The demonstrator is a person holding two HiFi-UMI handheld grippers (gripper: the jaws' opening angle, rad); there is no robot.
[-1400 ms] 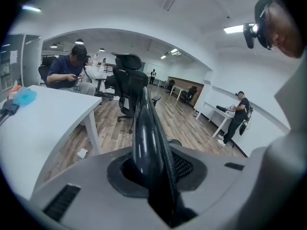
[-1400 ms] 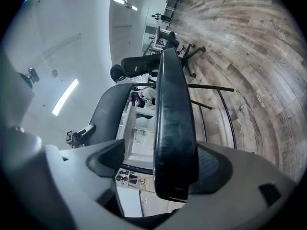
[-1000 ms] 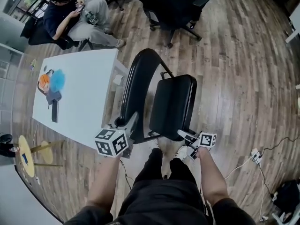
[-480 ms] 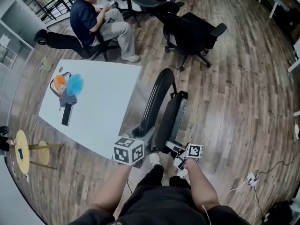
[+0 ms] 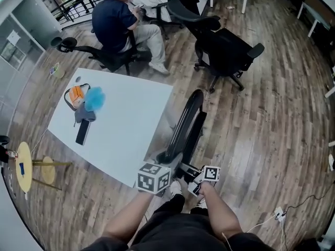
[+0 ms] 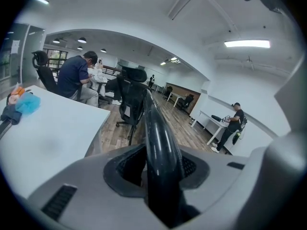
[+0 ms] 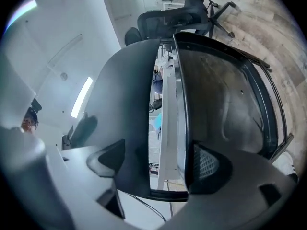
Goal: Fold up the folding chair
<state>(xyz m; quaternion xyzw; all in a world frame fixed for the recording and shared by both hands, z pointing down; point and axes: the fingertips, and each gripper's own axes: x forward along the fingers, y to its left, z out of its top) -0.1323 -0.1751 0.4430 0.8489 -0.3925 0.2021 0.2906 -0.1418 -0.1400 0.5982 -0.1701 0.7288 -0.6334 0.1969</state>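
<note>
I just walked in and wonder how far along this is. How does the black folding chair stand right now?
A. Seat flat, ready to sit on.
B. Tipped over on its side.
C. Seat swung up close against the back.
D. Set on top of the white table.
C: in the head view the folding chair is a thin upright shape, its seat close against its back, beside the white table.
</note>
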